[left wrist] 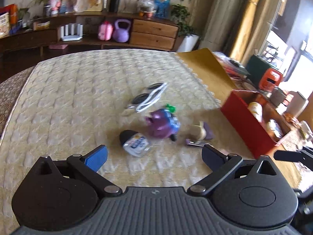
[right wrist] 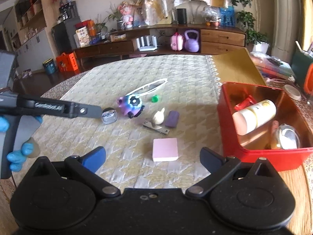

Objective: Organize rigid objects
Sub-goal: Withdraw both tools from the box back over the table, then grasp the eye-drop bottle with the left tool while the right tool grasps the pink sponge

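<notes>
My left gripper (left wrist: 154, 156) is open and empty, just short of a small clear bottle with a black cap (left wrist: 135, 142). Beyond it lie a purple toy pig (left wrist: 162, 124), white-framed sunglasses (left wrist: 148, 98), a green piece (left wrist: 170, 108), a cream figurine (left wrist: 198, 132) and a purple block (left wrist: 208, 131). My right gripper (right wrist: 152, 155) is open and empty, with a pink block (right wrist: 165, 149) between its fingers. The red box (right wrist: 230, 129) at the right holds a cream bottle (right wrist: 254, 115) and a metal lid (right wrist: 288, 138). The left gripper (right wrist: 58, 109) shows reaching toward the small bottle (right wrist: 109, 115).
A quilted cream cloth (right wrist: 97, 90) covers the table. A metal clip (right wrist: 155, 128) lies by the figurine (right wrist: 158, 116). Clutter stands on the bare table top at the far right (left wrist: 273, 82). A wooden sideboard (right wrist: 221, 39) lines the back wall.
</notes>
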`<state>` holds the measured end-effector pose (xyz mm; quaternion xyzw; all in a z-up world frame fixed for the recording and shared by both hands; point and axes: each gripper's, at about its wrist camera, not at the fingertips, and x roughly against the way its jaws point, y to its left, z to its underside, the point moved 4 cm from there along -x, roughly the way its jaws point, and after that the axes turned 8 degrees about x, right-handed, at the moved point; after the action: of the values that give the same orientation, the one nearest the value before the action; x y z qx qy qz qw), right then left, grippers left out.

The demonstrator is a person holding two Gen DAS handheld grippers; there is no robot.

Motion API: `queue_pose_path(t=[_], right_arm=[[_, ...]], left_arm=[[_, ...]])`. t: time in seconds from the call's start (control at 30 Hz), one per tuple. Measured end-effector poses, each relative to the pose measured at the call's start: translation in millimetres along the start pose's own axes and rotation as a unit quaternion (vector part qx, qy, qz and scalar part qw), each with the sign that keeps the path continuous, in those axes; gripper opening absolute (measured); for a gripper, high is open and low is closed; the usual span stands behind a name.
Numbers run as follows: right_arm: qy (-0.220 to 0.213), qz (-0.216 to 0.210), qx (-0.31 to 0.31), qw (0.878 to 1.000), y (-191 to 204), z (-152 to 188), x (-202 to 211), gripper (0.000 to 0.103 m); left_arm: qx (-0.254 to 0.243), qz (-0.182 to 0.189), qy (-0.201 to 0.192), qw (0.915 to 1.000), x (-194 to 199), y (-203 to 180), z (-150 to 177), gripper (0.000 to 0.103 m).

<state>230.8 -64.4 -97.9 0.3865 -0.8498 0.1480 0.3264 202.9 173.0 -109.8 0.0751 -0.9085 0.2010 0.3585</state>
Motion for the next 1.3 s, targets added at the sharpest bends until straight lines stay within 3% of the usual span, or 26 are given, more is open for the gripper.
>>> queue_pose_path(t=[0.17,0.47,0.8,1.0,1.3], right_arm=[[0.016,0.003,0.001,1.000,-0.3,3.3,-18.7,0.102],[0.040,0.013,0.028,0.999,-1.2,3.6,-49.9,0.096],[0.062,0.020,0.012,0.998,-12.4,1.8,-74.9,0.077],[0.065,0.026,0.022,0.997,-11.4,3.7,-80.0,0.068],[0.060,0.041,0.034,0.997,-10.2,4.1,-79.4,0.057]], left_arm=[[-0.019,-0.030,0.000,0.9994,-18.4,4.2,2.2,0.103],[-0.046,-0.052,-0.004,0.9976,-46.8,5.5,4.3,0.103],[-0.033,-0.067,0.005,0.9972,-66.6,13.3,5.7,0.102],[-0.038,-0.072,-0.002,0.9967,-69.1,14.8,5.9,0.096],[-0.056,-0.078,-0.016,0.9952,-66.8,11.5,6.1,0.067]])
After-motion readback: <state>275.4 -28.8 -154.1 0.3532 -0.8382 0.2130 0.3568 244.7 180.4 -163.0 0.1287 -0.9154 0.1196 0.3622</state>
